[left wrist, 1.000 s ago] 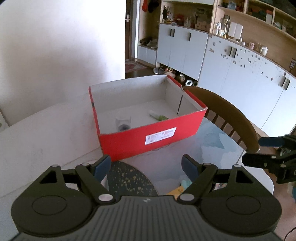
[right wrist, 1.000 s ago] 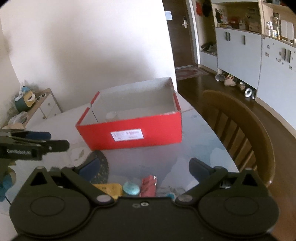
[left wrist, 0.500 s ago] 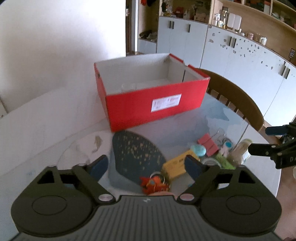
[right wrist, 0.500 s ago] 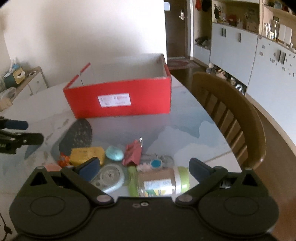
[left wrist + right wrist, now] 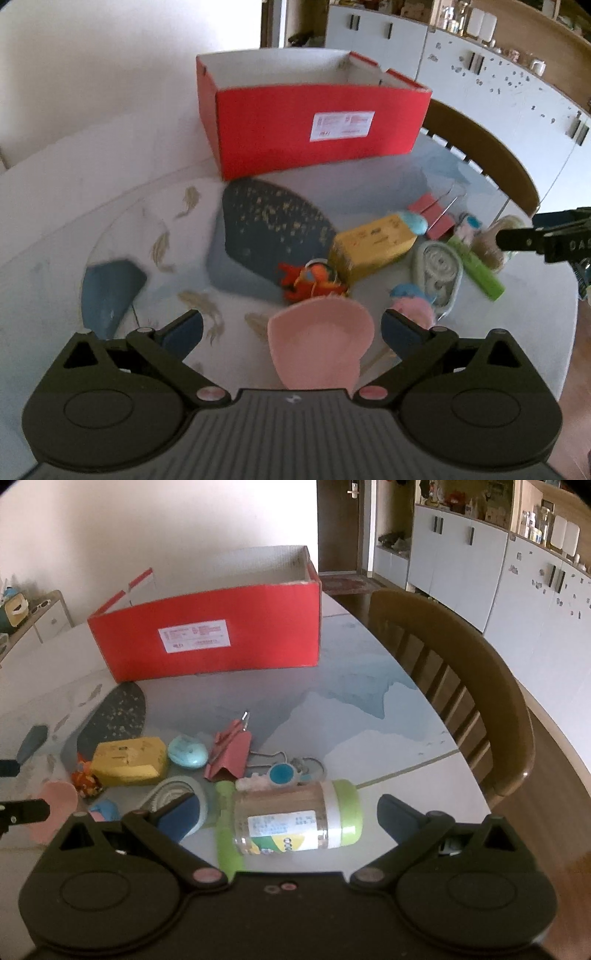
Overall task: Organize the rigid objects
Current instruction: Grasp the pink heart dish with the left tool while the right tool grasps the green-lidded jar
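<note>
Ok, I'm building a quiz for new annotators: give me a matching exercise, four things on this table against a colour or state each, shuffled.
Things:
1. cardboard box
2. jar
3. binder clip
4. small carton

Descriptions:
A. lying on its side, green lid
B. yellow
C. red, open at the top
D. dusty red, wire handles

Pairs: 1-C, 2-A, 3-D, 4-B

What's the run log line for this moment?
left gripper: open, over pink dish | right gripper: open, over jar lying sideways | red box: behind the clutter
</note>
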A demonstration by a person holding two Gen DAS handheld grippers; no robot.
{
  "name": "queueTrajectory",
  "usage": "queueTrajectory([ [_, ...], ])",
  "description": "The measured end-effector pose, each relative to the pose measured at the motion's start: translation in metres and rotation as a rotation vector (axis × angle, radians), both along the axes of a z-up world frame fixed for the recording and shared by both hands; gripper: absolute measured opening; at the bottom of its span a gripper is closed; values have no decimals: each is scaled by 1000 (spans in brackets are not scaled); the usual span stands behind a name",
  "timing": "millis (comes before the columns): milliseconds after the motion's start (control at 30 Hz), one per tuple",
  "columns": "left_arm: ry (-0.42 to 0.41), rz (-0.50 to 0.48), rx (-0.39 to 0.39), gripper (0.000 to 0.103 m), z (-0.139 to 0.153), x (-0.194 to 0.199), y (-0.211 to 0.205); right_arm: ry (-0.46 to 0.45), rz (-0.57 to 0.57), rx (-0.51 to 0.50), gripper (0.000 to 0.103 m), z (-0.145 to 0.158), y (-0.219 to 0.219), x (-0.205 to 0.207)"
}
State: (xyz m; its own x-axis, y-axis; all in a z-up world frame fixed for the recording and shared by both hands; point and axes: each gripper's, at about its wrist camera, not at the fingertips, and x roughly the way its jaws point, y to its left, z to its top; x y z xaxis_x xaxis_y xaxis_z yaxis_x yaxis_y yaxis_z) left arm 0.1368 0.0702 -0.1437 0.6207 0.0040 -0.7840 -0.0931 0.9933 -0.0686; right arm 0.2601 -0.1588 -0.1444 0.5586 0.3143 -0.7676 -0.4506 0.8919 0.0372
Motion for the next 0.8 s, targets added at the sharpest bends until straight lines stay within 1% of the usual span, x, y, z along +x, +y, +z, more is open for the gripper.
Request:
queueTrajectory([
  [100,-1,-4,4,103,-9,-2,0,13,1,-2,102,-5,1,3],
  [267,-7,-67,4,103,-18,-6,-8,28,12,-7,102,-9,2,6],
  [367,-16,-93,33,103,-21,-6,-14,36,16,-9,102,-11,2,7],
  [533,-7,-91,34,103,-28,-1,-12,46,12,-16,101,-16,2,11],
  [633,-3,-82,39,103,-30,1,-11,57,13,-14,98,-18,1,12],
  [700,4,-71,30,103,-32,2,-8,63,13,-13,93,-20,1,13],
  [800,-3,-44,20,102,-32,1,-5,66,12,-8,89,-20,0,13],
])
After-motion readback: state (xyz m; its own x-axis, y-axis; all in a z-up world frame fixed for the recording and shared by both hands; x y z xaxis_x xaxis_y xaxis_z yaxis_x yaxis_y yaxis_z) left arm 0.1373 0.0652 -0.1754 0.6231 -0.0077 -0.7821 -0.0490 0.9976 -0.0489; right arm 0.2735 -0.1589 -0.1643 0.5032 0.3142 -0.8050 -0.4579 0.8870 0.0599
